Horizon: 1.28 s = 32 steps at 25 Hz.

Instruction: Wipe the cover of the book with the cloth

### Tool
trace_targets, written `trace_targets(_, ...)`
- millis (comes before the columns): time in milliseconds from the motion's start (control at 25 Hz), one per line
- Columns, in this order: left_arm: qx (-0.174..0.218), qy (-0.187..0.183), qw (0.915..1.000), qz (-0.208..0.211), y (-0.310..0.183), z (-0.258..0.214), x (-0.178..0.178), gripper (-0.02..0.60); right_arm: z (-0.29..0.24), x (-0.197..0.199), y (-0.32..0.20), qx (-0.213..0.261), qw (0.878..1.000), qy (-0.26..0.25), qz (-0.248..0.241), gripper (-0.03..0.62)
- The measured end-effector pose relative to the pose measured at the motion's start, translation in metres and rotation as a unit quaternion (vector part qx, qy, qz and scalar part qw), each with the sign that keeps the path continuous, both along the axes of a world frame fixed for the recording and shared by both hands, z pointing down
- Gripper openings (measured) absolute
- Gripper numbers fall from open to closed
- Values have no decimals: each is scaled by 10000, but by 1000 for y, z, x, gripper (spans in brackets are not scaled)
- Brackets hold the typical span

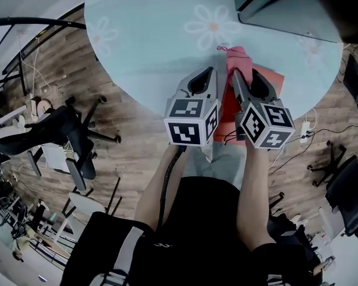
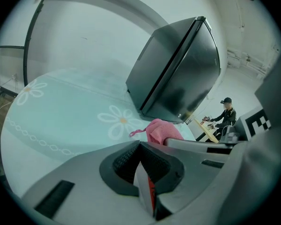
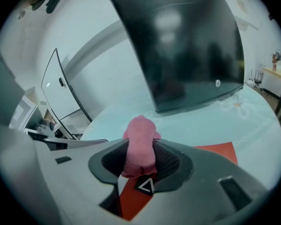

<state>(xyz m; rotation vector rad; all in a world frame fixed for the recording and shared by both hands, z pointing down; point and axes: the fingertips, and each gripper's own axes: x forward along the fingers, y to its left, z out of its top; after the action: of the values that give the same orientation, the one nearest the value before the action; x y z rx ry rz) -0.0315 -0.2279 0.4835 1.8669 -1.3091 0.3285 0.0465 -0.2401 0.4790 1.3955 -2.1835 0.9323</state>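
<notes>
One cloth (clamped) — one book.

Round table w/ daisy print is seen, dark box set at far edge; black chair parked left on wood floor.

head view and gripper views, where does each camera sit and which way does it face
Head view: on the head, steeply down at the table; left gripper, right gripper and forearms show.
Left gripper view: on the left gripper, along its jaws shut on the book, toward the monitor.
Right gripper view: on the right gripper, along jaws shut on the cloth.
Gripper views share monitor and cloth.
</notes>
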Motion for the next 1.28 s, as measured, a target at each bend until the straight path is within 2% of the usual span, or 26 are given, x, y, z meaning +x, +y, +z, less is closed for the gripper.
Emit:
trace_targets(640, -30, -217, 9994, 271, 3, 0, 23, 12, 7, 16, 4, -100, 9997, -59, 207, 156)
trace_targets(1280, -65, -211, 9987, 451, 3, 2, 39, 12, 9, 33, 5, -109, 9991, -55, 414, 156)
